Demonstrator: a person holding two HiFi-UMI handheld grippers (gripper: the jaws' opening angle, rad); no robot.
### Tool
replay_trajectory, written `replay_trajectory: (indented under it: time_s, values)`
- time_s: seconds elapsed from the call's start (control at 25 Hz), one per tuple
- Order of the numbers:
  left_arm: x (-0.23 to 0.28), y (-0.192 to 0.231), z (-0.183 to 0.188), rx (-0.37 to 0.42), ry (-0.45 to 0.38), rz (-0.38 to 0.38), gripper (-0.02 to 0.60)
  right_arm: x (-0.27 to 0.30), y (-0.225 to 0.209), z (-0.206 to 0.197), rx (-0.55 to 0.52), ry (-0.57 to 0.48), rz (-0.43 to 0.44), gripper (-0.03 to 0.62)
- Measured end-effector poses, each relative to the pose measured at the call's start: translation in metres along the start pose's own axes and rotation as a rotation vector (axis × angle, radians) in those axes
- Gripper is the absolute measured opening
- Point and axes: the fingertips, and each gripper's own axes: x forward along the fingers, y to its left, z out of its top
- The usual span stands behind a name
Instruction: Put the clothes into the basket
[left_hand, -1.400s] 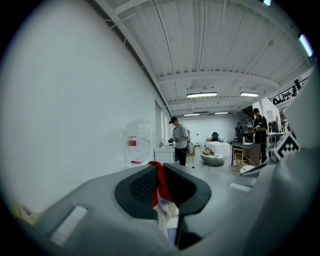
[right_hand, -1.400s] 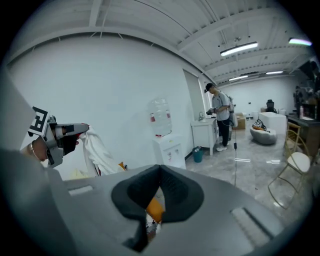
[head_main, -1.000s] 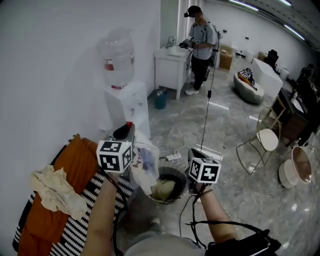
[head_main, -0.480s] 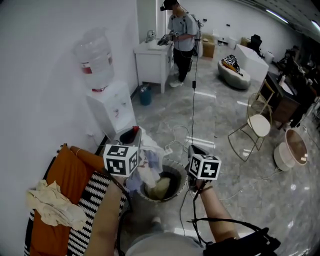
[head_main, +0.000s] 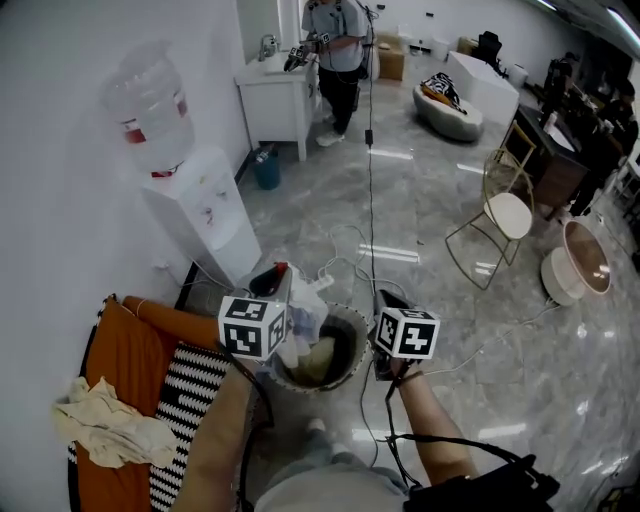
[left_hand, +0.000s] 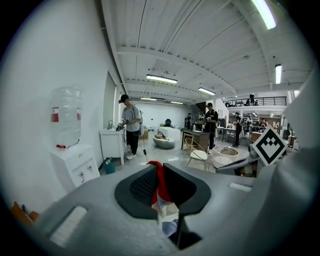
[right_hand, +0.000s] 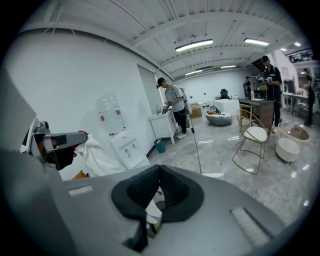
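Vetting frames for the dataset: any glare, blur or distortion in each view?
Head view: fisheye bends the wall, and light streaks glare off the glossy floor; otherwise sharp. Left gripper view: round black vignette, ceiling light blown out, garment in the jaws slightly soft. Right gripper view: same vignette, the right gripper up close is blurred, the room behind it is clear.

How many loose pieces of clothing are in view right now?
3. A white-and-red garment hangs from the left tongs over the basket; a pale garment lies inside it; a beige garment lies on the orange cushion. More may be hidden in the basket.
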Motion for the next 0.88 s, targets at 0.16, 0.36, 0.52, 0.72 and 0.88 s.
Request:
replay_trajectory:
  time_s: [0.16, 0.36, 0.52, 0.72, 0.88]
  values:
    - [0.022, -0.02, -0.017, -0.007, 0.038, -0.058, 0.043, 0.001, -0.012, -0.014, 0.023, 0.025, -0.027, 0.003]
    - [0.049, -0.05, -0.027, -0.009, 0.061, -0.13, 0.043, -0.004, -0.028, -0.028, 0.044, 0.049, -0.061, 0.003]
    - [0.066, -0.073, -0.021, 0.019, 0.059, -0.184, 0.043, -0.009, -0.044, -0.034, 0.062, 0.051, -0.092, 0.003]
    - [0.076, -0.105, 0.0, 0.064, 0.033, -0.24, 0.043, -0.028, -0.063, -0.029, 0.081, 0.025, -0.123, 0.003]
    - [0.075, -0.121, 0.012, 0.069, 0.012, -0.25, 0.043, -0.047, -0.076, -0.025, 0.082, 0.007, -0.14, 0.003]
